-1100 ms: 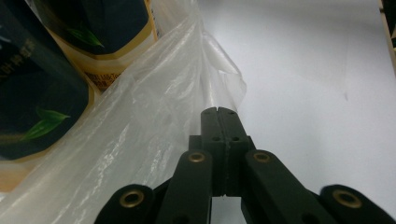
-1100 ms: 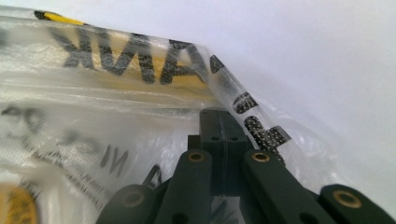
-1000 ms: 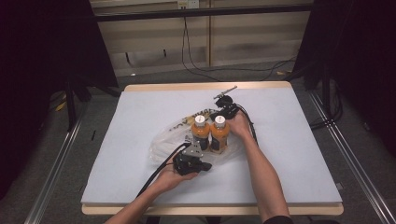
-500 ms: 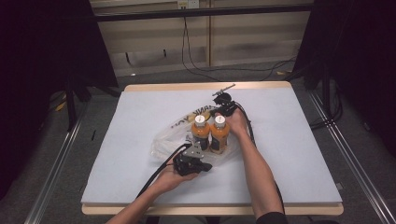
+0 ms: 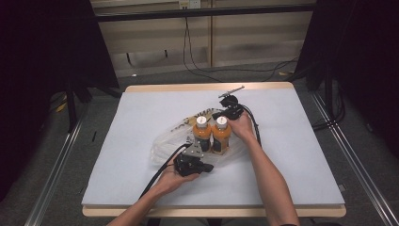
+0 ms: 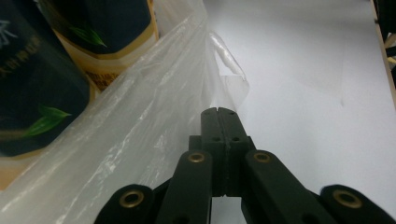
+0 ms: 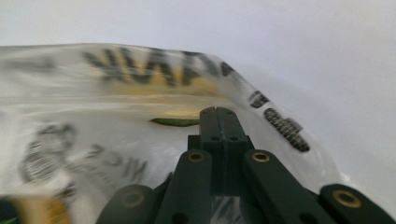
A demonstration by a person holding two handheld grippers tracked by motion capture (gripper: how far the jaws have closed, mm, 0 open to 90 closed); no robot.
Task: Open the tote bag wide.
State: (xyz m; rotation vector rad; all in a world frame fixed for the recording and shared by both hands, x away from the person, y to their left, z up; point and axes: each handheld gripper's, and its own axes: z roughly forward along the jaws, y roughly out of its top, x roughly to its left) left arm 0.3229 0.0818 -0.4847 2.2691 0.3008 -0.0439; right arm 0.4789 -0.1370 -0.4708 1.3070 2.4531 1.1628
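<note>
Two orange drink bottles point(image 5: 212, 136) stood upright in clear plastic bag point(image 5: 162, 146) mid-surface. Left tongs point(image 6: 218, 113) clamped on bag's near rim; right tongs point(image 7: 218, 112) clamped on far rim. Film looked thin, slippery; bottles heavy. Best hold: bag handles.

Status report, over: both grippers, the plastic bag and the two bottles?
Left gripper and right gripper shut on plastic bag. Two bottles upright inside. Nothing in the way.

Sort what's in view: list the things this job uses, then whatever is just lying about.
In use:
plastic bag
two orange bottles, standing in the bag
left gripper, shut at the bag
right gripper, shut at the bag

Lying about:
cables on the floor beyond the table
</note>
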